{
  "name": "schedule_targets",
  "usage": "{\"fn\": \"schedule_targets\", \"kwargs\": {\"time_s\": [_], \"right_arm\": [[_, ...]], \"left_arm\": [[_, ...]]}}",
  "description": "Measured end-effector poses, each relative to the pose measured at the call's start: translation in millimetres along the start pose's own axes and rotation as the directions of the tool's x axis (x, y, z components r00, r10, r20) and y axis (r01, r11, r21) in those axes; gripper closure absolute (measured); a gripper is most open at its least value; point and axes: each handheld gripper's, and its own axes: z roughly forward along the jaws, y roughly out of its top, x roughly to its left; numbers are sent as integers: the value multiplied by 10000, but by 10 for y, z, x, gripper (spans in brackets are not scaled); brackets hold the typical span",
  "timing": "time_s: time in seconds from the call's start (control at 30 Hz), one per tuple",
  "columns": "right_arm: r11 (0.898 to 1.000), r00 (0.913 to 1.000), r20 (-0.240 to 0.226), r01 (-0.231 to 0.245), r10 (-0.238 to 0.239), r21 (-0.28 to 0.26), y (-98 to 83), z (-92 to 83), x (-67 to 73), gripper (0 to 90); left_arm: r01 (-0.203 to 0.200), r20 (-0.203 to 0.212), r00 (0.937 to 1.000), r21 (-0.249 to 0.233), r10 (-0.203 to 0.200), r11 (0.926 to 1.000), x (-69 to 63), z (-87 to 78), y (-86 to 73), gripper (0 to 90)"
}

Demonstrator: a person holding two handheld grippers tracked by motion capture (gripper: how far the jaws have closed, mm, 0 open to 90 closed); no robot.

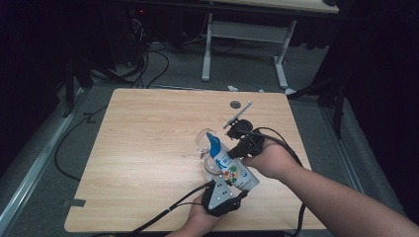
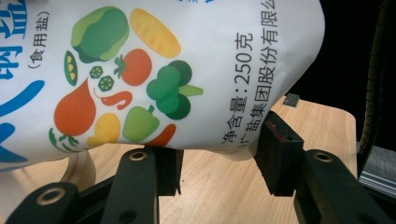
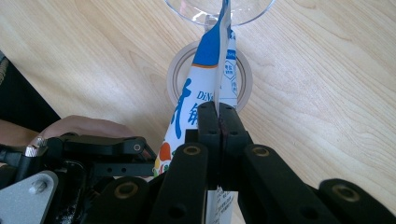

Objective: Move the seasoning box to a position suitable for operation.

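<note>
- Right hand-held gripper has its two black jaws squeezed tight on the thin edge of a salt bag.
- In the right gripper view, that hand-held gripper pinches the flat seam of the bag, and no gap shows between the jaws.
- Left hand-held gripper sits at the bottom end of the bag, near the front edge of the table.
- In the left gripper view, this hand-held gripper has its jaws partly open, with the bag's bottom corner between them. One jaw touches the bag's lower edge and the other is right at its corner. I cannot tell if they really squeeze it.
- The salt bag is white and blue, with pictures of peppers, a tomato, broccoli and other vegetables on it.
- The bag is tilted and held up off the table. Its blue top end points into a clear wine glass.
- In the right gripper view, the glass stands on the wood, and its round foot shows behind the bag.
- A person's hands hold both grippers, and black cables trail from them.
- A small grey round thing lies near the far edge of the table, well apart from the bag.
</note>
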Motion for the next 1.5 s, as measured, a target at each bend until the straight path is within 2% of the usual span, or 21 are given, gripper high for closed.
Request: {"fn": "schedule_targets", "kwargs": {"time_s": [0.77, 1.13, 1.5], "right_arm": [[9997, 9997, 117, 219, -218, -67, 10, -31, 2, 900], [10000, 9999, 121, 88, -87, -27, 18, -29, 16, 900], [9997, 9996, 170, 229, -229, -9, 29, 1, 11, 900]], "left_arm": [[-6, -25, 10000, -93, 6, 10000, 6, 1, 24, 559], [39, -24, 10000, -97, -39, 9999, 7, 4, 25, 560], [117, -21, 9999, -119, -117, 9999, 1, 12, 21, 556]]}}
